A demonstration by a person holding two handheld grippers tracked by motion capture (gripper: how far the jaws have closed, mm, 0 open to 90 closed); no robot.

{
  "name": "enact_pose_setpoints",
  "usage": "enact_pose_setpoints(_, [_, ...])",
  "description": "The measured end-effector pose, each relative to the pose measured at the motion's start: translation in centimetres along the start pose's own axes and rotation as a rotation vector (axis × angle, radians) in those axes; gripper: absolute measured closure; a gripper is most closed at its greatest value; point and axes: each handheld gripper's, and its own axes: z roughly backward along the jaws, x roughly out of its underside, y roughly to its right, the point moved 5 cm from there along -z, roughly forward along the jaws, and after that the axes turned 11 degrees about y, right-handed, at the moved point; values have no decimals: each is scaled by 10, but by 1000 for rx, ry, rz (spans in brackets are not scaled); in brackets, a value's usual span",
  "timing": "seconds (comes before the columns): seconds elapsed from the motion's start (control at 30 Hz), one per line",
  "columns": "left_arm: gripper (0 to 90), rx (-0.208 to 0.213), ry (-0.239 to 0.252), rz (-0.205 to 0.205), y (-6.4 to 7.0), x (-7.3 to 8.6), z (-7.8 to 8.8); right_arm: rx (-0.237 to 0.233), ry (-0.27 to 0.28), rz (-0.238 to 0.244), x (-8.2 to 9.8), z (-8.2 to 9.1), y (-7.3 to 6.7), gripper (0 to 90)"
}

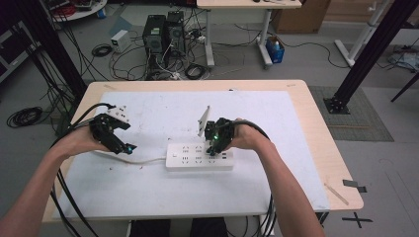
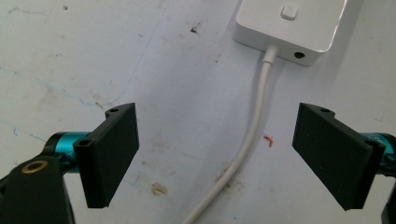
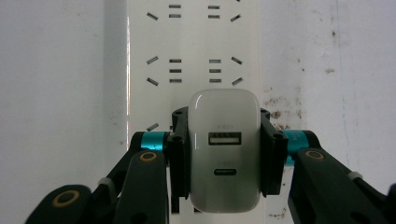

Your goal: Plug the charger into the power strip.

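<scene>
A white power strip [image 1: 198, 157] lies at the middle of the white mat, its cable [image 1: 143, 160] running left. In the right gripper view my right gripper [image 3: 225, 154] is shut on a white USB charger [image 3: 224, 149], both pads pressed on its sides, right over the strip's sockets [image 3: 194, 70]. From above, that gripper [image 1: 215, 145] points down at the strip's right part. My left gripper [image 1: 129, 147] rests left of the strip, open. Its view shows the cable [image 2: 250, 140] passing between the spread jaws, untouched, and the strip's end [image 2: 289, 25] with a switch beyond.
A small white upright piece [image 1: 203, 121] stands just behind the strip. The mat [image 1: 148, 192] covers most of the wooden table [image 1: 321, 128]. Computer towers [image 1: 163, 34] and tangled cables sit on the floor beyond the far edge.
</scene>
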Motion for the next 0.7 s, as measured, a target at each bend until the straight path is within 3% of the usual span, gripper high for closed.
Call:
enact_pose_setpoints(0.2, [148,-7,1,7,1,0,2,-77,53,-77,5,0,11,629])
enact_pose_setpoints(0.47, [148,-12,9,-2,1,-3,4,-6,31,-25,4,-1,2,630])
enact_pose_setpoints(0.7, [148,-15,4,-3,1,-1,7,-82,34,-84,4,-6,12,628])
